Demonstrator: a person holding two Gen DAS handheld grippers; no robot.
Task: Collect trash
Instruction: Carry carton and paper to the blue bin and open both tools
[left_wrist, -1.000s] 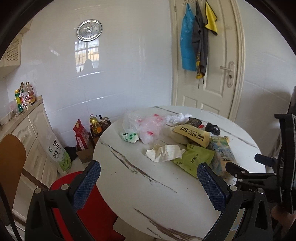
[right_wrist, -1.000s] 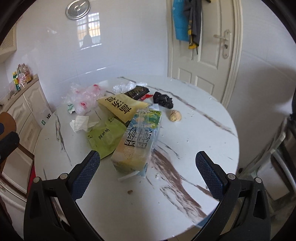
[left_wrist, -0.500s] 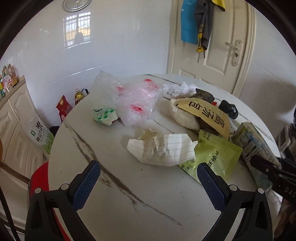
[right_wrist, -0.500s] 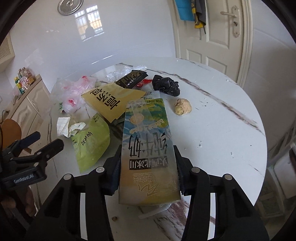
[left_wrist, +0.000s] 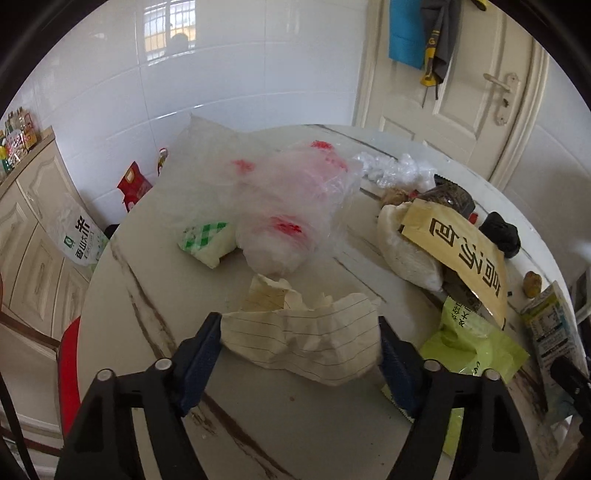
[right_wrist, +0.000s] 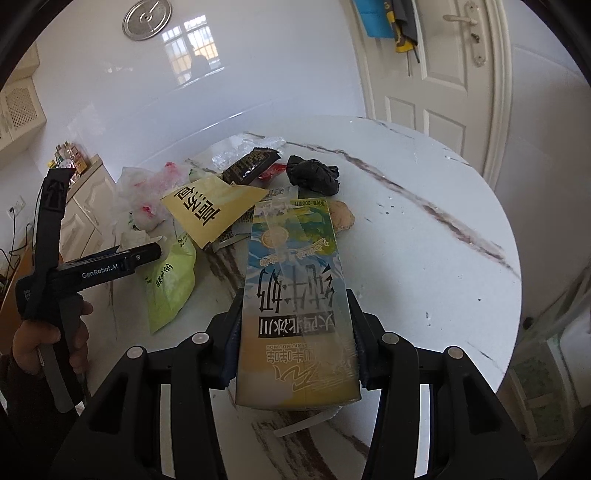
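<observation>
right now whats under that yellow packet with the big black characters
In the left wrist view the yellow packet lies over a white bag and a dark wrapper; its lower corner overlaps the green pouch. Anything beneath its middle is covered.

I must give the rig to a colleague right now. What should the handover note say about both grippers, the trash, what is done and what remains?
Right gripper: shut on the milk carton, held over the table.
Left gripper: fingers on either side of the crumpled lined paper, touching its ends; a firm grip cannot be confirmed.
On the table: clear plastic bag, green-checked wrapper, yellow packet, green pouch, black bag, dark snack wrapper.
Done: carton gripped. No bin is in view.
Left: secure the paper, then collect the remaining items.
</observation>
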